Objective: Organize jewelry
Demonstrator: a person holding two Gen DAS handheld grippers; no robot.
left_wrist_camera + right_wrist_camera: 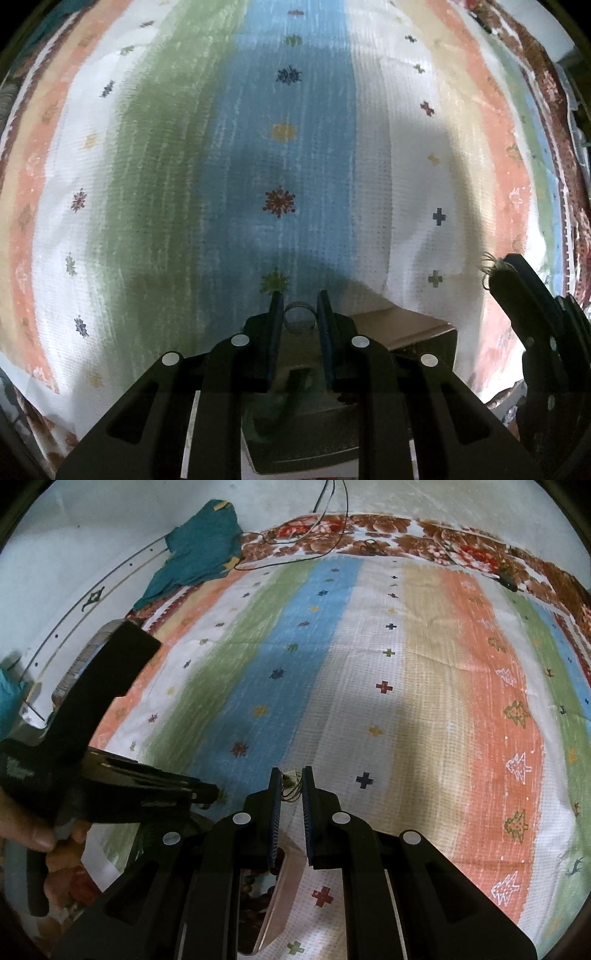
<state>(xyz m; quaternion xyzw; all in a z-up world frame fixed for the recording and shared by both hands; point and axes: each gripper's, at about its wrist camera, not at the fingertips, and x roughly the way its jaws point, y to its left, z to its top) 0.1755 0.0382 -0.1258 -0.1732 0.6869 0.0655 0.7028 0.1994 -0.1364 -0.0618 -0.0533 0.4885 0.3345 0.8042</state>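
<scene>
Ring [300,314] pinched in left claw [299,308] above striped cloth [184,184]

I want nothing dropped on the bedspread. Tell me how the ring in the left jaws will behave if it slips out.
The ring is a plain round metal band, so it would probably roll. It looks rigid and light. The jaws touch only its curved sides, so the hold may be slippery. The striped bedspread should stop it quickly.
</scene>
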